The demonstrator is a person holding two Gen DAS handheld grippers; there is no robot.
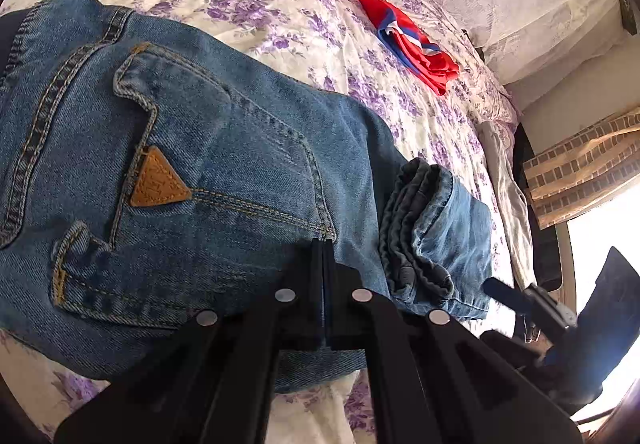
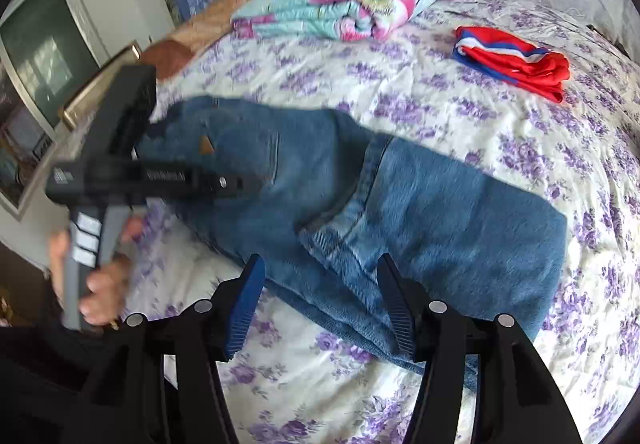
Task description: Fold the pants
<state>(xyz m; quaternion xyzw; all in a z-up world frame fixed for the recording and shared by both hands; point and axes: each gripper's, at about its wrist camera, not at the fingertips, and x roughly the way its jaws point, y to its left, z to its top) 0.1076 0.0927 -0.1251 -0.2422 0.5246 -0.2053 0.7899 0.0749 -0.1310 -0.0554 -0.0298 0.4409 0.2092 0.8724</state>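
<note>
Blue jeans [image 1: 192,148] lie folded on the floral bedspread [image 1: 280,16], back pocket with a tan triangular patch [image 1: 158,180] facing up. The leg hems [image 1: 432,228] rest folded over the top. My left gripper [image 1: 322,244] is shut, jaws together, over the near edge of the jeans; I cannot tell whether denim is pinched between them. In the right wrist view the jeans [image 2: 440,204] lie across the bed. My right gripper [image 2: 320,268] is open and empty just above their near edge. The left gripper [image 2: 240,182] reaches over the waist end.
A folded red, white and blue garment [image 1: 412,40] lies further back on the bed, also in the right wrist view [image 2: 516,60]. A rolled floral quilt [image 2: 340,0] sits at the head end. A curtain [image 1: 584,160] and bright window are beyond the bed's edge.
</note>
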